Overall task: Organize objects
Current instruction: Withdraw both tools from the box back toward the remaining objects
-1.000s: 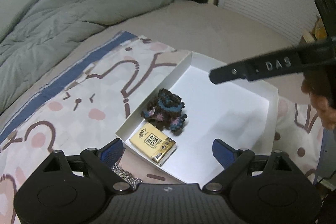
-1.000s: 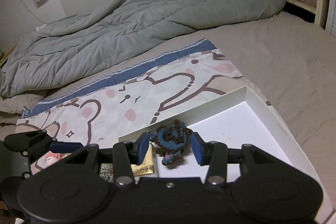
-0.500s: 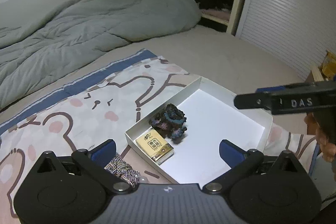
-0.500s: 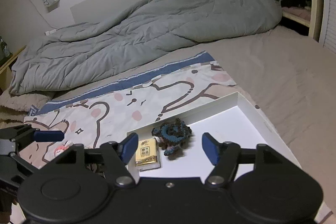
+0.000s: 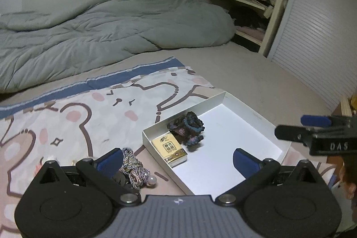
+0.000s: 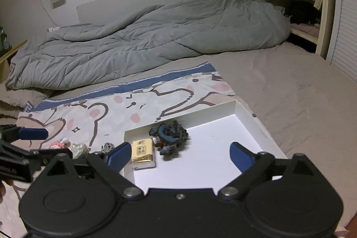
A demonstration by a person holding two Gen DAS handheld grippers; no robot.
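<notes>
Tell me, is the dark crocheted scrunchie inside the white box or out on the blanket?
Inside: the scrunchie lies on the white box floor beside the tissue pack, touched by neither gripper.

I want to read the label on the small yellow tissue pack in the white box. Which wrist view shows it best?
The left wrist view: the small yellow tissue pack lies unobstructed in the white box, printed top facing the camera. In the right wrist view the pack is also whole, but smaller and its print fainter.
</notes>
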